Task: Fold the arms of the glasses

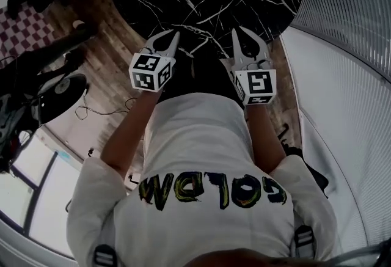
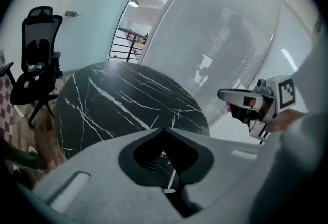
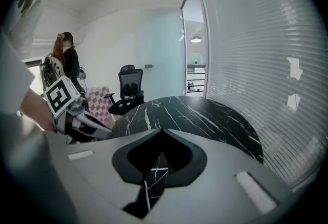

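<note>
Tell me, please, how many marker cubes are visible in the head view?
2. One marker cube sits on the left gripper, at the view's left; the other sits on the right gripper, at its right. None appears hidden.

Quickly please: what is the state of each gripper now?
Grey left gripper: closed, holding nothing.
Grey right gripper: closed, holding nothing.

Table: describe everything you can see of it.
The table is round, with a glossy black top veined in white, like marble. It stands level on a wood floor beside a blinded glass wall, with a black office chair close by. The left tool and right tool, both shut, hang over its near edge.
</note>
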A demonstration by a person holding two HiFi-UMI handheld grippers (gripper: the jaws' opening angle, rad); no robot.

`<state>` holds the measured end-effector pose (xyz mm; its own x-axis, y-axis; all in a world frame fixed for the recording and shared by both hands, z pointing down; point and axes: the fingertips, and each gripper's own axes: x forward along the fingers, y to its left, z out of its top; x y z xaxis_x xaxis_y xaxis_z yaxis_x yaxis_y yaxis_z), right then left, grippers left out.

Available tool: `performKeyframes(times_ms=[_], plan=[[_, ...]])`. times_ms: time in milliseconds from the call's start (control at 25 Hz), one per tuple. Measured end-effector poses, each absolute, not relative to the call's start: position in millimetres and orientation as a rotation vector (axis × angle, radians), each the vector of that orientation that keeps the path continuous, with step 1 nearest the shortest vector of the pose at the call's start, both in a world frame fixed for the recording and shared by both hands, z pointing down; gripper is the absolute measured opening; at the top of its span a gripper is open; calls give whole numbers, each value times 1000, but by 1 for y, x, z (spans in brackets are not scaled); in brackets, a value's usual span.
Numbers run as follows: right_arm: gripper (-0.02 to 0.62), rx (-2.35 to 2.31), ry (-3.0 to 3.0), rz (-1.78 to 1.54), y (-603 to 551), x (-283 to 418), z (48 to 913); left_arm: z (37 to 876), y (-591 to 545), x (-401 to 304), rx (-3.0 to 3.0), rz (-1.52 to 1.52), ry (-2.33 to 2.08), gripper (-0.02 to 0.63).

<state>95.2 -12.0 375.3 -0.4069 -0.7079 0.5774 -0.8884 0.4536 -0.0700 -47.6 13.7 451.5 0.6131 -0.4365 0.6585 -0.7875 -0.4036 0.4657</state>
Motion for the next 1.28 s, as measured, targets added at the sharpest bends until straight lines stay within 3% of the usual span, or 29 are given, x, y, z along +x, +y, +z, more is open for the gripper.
performKeyframes(times_ms=[440,760,920,1280], plan=[[54,1252,-2174,600,-39,113,473,527,20,-51,2001,672,-949,3],[38,1290,-2202,764,-59,110,506,546,20,-49,1963,677,-943,2],[28,1393,-2124,700,-70,135,518,551,15,-49,1962,674,-949,2],[29,1213,-2056,483,-66,120,547,564,18,-44,1942,693,-921,2]])
